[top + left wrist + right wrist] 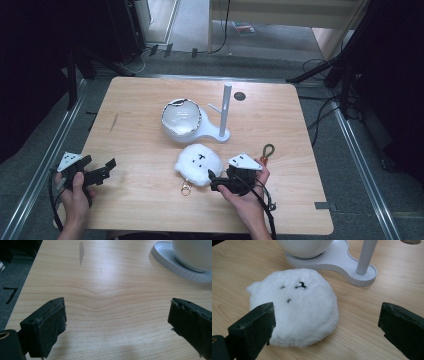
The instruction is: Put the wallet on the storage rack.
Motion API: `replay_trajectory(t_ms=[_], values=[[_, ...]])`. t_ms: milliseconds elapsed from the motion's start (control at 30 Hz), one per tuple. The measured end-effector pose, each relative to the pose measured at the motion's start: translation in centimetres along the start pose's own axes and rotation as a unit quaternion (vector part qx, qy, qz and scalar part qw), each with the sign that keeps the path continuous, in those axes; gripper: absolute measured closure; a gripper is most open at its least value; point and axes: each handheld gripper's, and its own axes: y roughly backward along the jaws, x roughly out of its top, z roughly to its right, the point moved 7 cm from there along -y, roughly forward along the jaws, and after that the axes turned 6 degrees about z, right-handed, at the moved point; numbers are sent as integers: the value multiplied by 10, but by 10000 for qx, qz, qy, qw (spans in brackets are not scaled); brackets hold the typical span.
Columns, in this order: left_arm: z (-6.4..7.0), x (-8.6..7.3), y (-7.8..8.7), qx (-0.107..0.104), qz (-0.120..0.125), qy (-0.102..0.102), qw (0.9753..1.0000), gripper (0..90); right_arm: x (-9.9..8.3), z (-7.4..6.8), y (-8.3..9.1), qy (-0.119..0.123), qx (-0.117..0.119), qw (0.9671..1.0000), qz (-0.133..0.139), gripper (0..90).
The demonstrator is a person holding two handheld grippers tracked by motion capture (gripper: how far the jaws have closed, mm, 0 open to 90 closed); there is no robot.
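**High view: right claw lined up on the plush pouch**

I have the right gripper (214, 181) spread wide at the near right edge of the white plush pouch (198, 163), which lies flat on the table (140, 145) just near of the bowl stand (223, 134). My left gripper (102, 170) hangs wide open and empty, far left. I judge the risk to be closing on fur alone: the soft pile could slip free, or the pouch could slide toward the stand.
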Motion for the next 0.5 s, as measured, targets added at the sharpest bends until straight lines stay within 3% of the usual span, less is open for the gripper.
replay_trajectory(t_ms=[500], values=[[1, 0, 0, 0, 33, -28, 10000, 25, -10, -14, -20, -44, 174, 9994, -299, 3]])
